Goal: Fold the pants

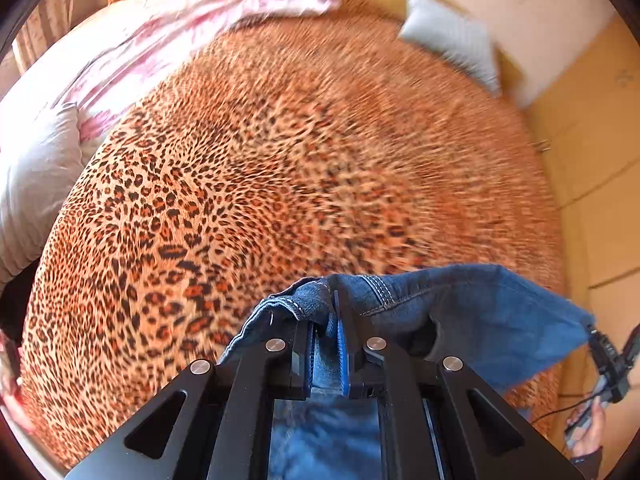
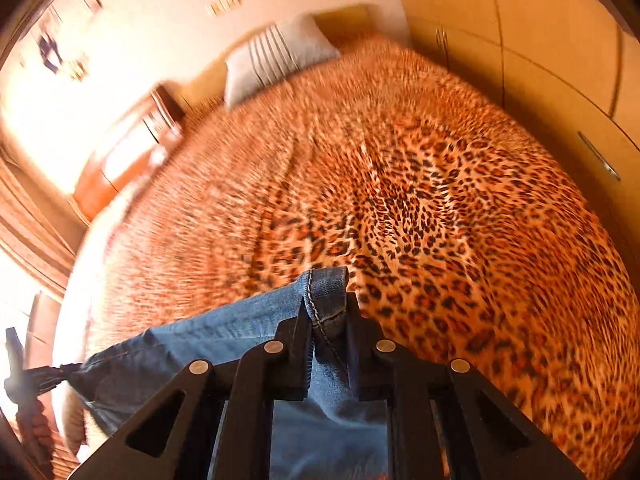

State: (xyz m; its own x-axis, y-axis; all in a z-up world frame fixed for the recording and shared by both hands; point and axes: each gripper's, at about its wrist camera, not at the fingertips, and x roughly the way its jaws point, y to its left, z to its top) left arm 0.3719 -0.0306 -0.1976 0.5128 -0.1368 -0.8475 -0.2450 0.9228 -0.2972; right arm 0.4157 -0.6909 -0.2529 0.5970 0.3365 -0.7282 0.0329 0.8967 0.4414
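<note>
Left claw (image 1: 325,334) clamped tight on a bunched denim edge of the jeans (image 1: 460,312), right claw (image 2: 328,330) pinched shut on a stitched hem of the same pair. Fabric stretched between the two, held up off the bed. Beyond both claws, leopard-print bedspread (image 1: 260,168). Farther out, grey pillow (image 2: 276,54), blurry.

Ahead of the left gripper (image 1: 326,322), the leopard-print bedspread (image 1: 280,160) is lying open. A white duvet (image 1: 44,160) is crowding its left, a grey pillow (image 1: 452,40) its far right. Wardrobe doors (image 2: 560,40) are hemming the right gripper's (image 2: 328,316) right.
</note>
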